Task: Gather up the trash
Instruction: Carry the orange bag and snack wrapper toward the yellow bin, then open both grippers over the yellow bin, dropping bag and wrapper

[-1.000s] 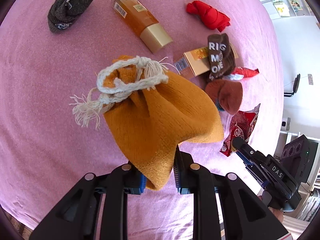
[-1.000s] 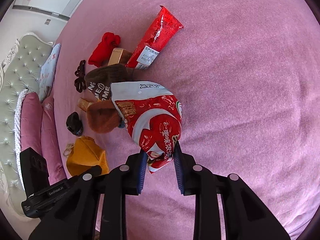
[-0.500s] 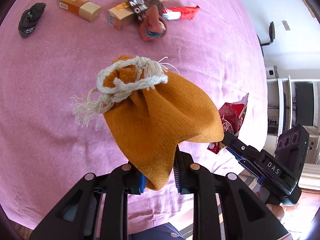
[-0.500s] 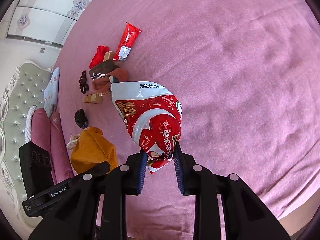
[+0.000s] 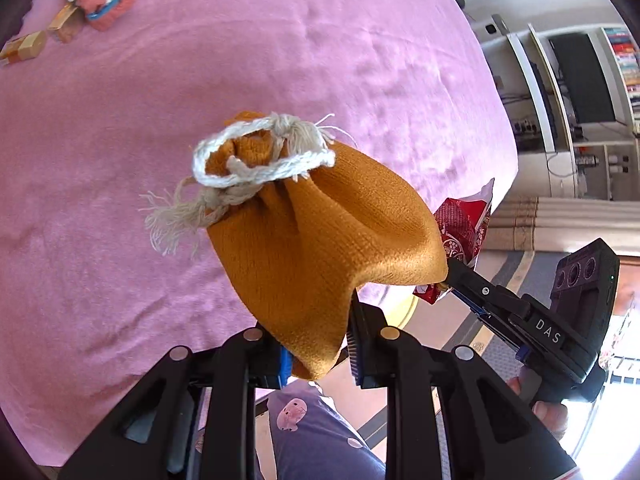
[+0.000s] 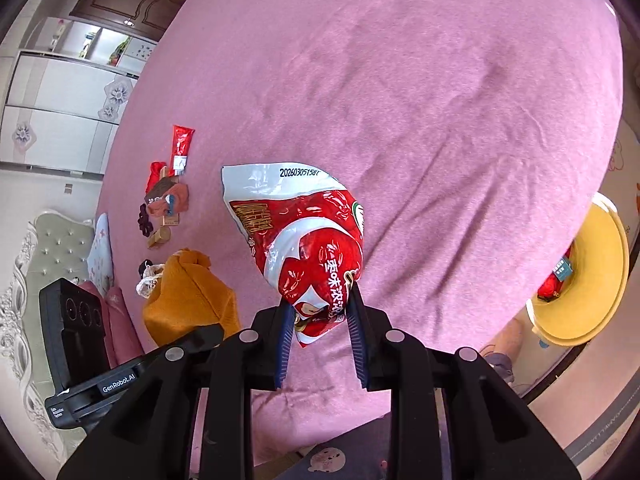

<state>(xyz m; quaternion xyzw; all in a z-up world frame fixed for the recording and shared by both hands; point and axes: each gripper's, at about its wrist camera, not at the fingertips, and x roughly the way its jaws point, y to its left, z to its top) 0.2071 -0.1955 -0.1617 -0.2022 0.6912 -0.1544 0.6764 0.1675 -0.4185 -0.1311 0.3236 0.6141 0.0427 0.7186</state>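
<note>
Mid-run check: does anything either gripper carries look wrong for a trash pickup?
Yes. The left gripper holds an orange knitted drawstring pouch, which looks like a keepsake, not trash. The right gripper holds a crumpled red-and-white snack bag, plausibly trash.

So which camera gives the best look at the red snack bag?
The right wrist view: the red snack bag hangs front and centre, pinched in the right hand-held gripper, print readable. The left wrist view shows only its edge behind the orange knit pouch.

Pink bedspread (image 6: 440,100), rumpled, filling both views. At its far edge, a grey tufted headboard (image 6: 56,248) and a pale pillow (image 6: 100,256); behind them, a white wardrobe (image 6: 56,108). On the bedspread, well off, a heap of brown socks (image 6: 166,200). Past its other edge, shelving (image 5: 580,80) with a dark screen.
</note>
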